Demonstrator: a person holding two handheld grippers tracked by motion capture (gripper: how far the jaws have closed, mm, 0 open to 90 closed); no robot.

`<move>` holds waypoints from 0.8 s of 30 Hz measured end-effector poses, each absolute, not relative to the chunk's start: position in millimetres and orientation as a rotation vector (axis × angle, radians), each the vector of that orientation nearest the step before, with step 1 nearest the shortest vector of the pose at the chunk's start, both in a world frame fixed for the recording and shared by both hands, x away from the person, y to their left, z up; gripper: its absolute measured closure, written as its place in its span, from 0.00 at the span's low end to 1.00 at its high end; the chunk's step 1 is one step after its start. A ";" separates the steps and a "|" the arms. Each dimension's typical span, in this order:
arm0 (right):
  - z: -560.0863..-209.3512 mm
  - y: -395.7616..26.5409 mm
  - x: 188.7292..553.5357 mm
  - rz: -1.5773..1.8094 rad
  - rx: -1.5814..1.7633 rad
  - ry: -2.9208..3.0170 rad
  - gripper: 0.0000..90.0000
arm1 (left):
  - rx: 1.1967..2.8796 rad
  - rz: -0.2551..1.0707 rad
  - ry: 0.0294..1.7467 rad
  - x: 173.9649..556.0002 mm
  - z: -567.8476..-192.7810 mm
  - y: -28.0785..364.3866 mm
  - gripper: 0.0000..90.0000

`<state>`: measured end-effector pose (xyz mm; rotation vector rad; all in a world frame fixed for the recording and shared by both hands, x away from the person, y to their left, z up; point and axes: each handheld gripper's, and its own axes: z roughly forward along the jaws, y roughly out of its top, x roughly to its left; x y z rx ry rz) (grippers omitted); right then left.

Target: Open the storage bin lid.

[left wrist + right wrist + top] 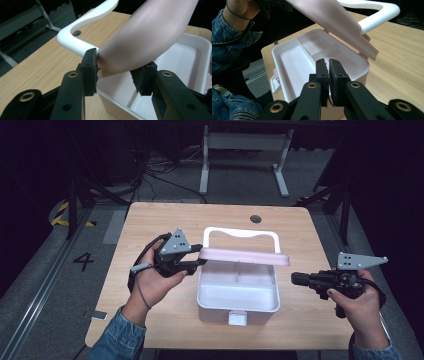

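Observation:
A white storage box [237,302] stands in the middle of the wooden table [150,230], its divided inside empty. Its pink lid [245,256] is lifted partway, hinged at the far side, and the white carry handle [240,232] lies behind it. My left gripper [197,262] is shut on the lid's left front corner; the left gripper view shows the lid [147,37] held between the pads of this gripper [117,72]. To the right of the box my right gripper [295,279] points at it, shut and empty, and in its own view the right gripper [328,62] hangs over the box rim [274,57].
A white latch [237,318] sticks out from the box's front wall. A dark round hole [255,219] sits near the table's far edge. Beyond the table, a white stand frame [245,142] and cables lie on the floor.

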<state>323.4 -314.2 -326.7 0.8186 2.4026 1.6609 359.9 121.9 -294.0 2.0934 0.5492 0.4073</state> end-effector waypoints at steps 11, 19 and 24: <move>-329.3 -325.1 320.5 1.656 0.857 2.379 0.97 | 2.015 0.299 0.644 385.1 -292.4 125.1 0.76; -330.6 -328.9 318.3 1.656 0.876 2.370 0.97 | 1.997 0.274 0.700 398.9 -289.9 121.8 0.88; -331.6 -328.8 317.3 1.652 0.878 2.373 0.96 | 1.962 0.269 0.701 405.9 -290.5 117.3 0.76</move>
